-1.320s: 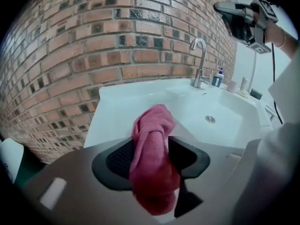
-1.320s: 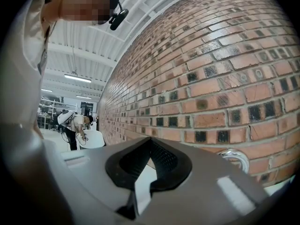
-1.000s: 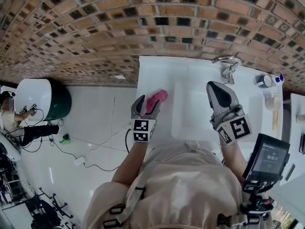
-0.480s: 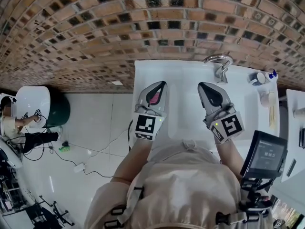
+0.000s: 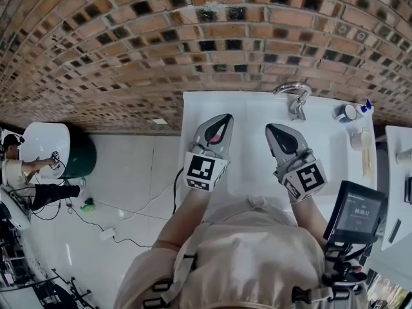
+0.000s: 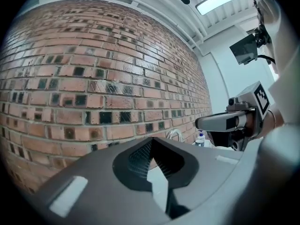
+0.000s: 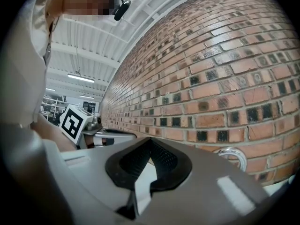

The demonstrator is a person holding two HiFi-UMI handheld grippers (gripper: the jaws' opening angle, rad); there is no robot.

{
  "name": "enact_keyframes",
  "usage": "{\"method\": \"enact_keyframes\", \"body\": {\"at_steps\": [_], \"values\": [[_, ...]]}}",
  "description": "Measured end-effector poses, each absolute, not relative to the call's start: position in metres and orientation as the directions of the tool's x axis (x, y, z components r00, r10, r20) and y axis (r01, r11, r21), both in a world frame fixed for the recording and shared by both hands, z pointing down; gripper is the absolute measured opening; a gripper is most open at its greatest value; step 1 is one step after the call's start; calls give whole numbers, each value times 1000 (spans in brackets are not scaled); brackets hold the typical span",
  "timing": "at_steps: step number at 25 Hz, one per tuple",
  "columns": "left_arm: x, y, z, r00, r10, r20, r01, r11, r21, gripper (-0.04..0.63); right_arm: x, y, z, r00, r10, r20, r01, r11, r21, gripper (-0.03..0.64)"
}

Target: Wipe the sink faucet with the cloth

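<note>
Cloth (image 5: 216,136): pink, bunched | left gripper (image 5: 225,119): jaws closed on it | right gripper (image 5: 271,128): jaws closed, empty | faucet (image 5: 297,103): curved chrome

Left gripper (image 5: 226,118) nips the cloth (image 5: 215,137) — right gripper (image 5: 271,129) (jaws together) level alongside.

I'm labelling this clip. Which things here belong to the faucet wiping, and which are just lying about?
Job: pink cloth, faucet, sink, left gripper shut on the cloth.
Lying about: blue-capped bottle, screen, green bin.
</note>
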State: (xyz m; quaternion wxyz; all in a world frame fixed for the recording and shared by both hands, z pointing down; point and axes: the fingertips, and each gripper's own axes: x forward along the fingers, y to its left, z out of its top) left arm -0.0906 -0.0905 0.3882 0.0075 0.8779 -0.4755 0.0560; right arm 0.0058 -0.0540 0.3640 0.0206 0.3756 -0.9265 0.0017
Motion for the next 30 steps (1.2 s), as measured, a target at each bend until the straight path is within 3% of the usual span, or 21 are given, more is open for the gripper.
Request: {"method": "enact_keyframes", "body": {"at_steps": [30], "values": [[-77, -85, 376, 616, -786, 52, -786, -618, -38, 2, 10, -66, 371, -695, -715, 69, -715, 698, 35, -6]]}}
